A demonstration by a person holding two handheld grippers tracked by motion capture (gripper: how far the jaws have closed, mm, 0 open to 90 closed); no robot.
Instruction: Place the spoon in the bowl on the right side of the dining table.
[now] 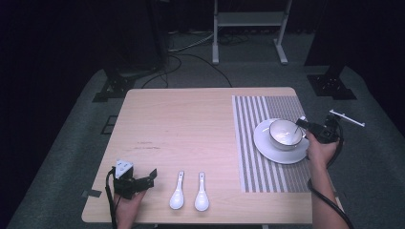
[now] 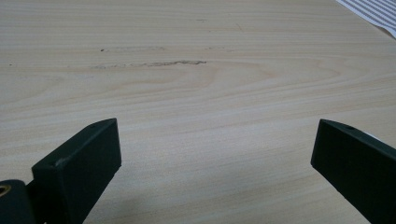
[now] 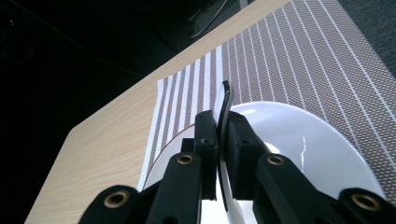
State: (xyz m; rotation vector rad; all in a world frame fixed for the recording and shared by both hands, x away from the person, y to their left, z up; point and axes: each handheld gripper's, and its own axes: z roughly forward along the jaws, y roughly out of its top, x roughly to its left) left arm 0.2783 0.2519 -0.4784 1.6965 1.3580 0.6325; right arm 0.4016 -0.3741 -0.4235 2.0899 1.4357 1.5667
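A white bowl (image 1: 285, 134) with a dark rim stands on a white plate (image 1: 267, 148) on the striped placemat (image 1: 253, 167) at the right. My right gripper (image 1: 302, 123) reaches in from the right and is shut on the bowl's right rim. In the right gripper view the thin dark-edged rim (image 3: 225, 100) stands clamped between the jaws of the right gripper (image 3: 223, 121), with the plate (image 3: 317, 149) beyond. My left gripper (image 1: 152, 175) rests open at the front left; in its own view the left gripper (image 2: 215, 135) has only bare wood between its jaws.
Two white ceramic spoons (image 1: 177, 191) (image 1: 201, 192) lie side by side near the front edge, just right of the left gripper. The wooden table (image 1: 181, 129) has a faint scuff mark (image 2: 149, 64) mid-left. A white metal stand (image 1: 248, 28) sits on the floor behind.
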